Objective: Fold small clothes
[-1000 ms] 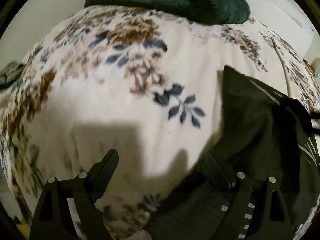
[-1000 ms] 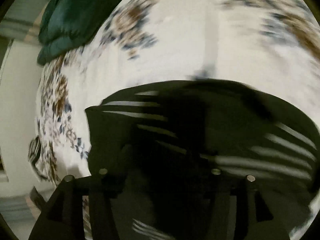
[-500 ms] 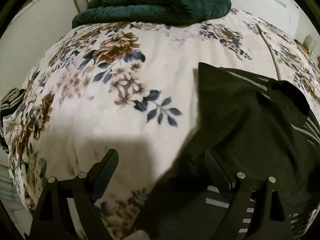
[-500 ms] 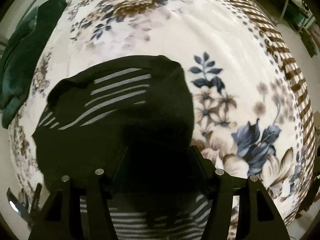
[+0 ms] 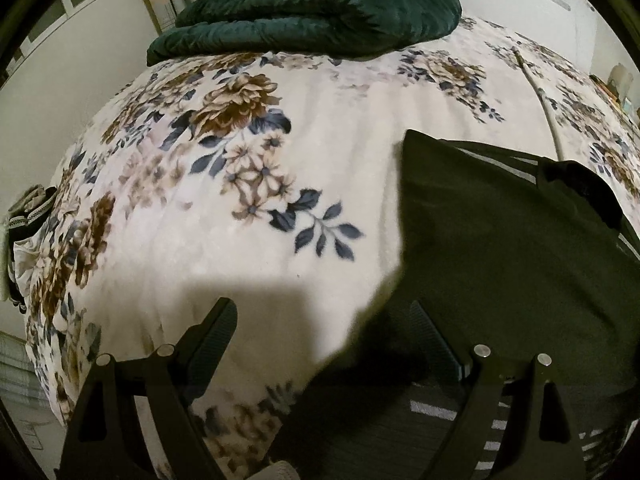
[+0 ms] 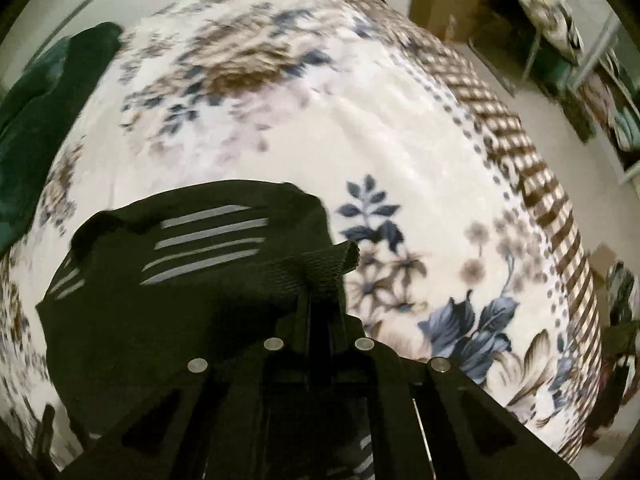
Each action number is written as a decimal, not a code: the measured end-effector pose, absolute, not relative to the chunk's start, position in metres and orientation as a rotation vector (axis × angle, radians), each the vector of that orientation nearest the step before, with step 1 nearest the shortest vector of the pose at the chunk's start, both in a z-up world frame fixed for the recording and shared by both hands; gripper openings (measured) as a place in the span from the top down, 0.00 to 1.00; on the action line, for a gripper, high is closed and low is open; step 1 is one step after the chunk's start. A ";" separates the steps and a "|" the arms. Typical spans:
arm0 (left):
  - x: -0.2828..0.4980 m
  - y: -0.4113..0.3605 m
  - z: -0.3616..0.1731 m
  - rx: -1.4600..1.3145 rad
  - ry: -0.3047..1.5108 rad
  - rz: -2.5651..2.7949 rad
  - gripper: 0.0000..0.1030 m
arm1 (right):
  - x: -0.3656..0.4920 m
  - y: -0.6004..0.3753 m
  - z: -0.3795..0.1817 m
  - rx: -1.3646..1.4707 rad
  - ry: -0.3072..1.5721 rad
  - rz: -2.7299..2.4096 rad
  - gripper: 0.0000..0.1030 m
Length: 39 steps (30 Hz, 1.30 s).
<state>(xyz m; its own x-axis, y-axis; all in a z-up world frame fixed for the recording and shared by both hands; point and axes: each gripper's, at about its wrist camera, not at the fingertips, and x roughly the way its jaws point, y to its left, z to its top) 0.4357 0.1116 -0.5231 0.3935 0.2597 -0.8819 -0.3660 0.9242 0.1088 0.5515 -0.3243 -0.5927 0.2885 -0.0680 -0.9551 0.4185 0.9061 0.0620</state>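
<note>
You're still early in the fold, I'd say: the dark green garment with pale grey stripes (image 6: 168, 292) lies on the floral fleece bed cover (image 5: 248, 240), with one fold maybe in and more to go. Your right gripper (image 6: 324, 300) is pinched tight on a ribbed edge of it. Your left gripper (image 5: 320, 332) hangs wide apart over the garment's left edge, holding nothing. No baskets or boxes for finished pieces show up near you, just a dark green quilted blanket (image 5: 312, 4) piled at the bed's far edge.

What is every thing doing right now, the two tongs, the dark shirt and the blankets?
Left tongs: open, holding nothing, over the bed.
Right tongs: shut on the ribbed edge of the shirt.
Dark striped shirt: lying partly folded on the flowery blanket.
Green blanket: folded in a pile at the far end.
</note>
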 end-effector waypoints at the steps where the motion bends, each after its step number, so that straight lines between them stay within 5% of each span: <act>1: 0.437 0.113 -0.525 -0.106 1.104 0.399 0.14 | 0.558 -0.327 -0.603 0.341 1.285 -0.308 0.94; 4: 0.431 0.121 -0.525 -0.130 1.125 0.371 0.14 | 0.566 -0.338 -0.620 0.412 1.375 -0.280 0.84; 6: 0.419 0.127 -0.522 -0.150 1.145 0.336 0.14 | 0.556 -0.337 -0.615 0.454 1.370 -0.240 0.52; 8: 0.396 0.137 -0.516 -0.184 1.170 0.272 0.14 | 0.535 -0.334 -0.607 0.484 1.366 -0.199 0.38; 18: 0.239 0.160 -0.542 -0.234 1.470 0.246 0.14 | 0.368 -0.307 -0.636 0.580 1.622 -0.106 0.36; 28: 0.250 0.092 -0.575 -0.103 1.455 0.229 0.14 | 0.274 -0.306 -0.677 0.457 1.724 -0.208 0.36; 39: 0.158 0.111 -0.594 0.067 1.604 0.268 0.14 | 0.218 -0.317 -0.699 0.475 1.722 -0.248 0.36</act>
<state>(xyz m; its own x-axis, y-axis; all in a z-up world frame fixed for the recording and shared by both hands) 0.1577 0.1112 -0.5942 -0.0549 0.2076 -0.9767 -0.1217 0.9695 0.2129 0.2182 -0.3165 -0.6988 -0.1457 0.1753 -0.9737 0.4433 0.8914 0.0941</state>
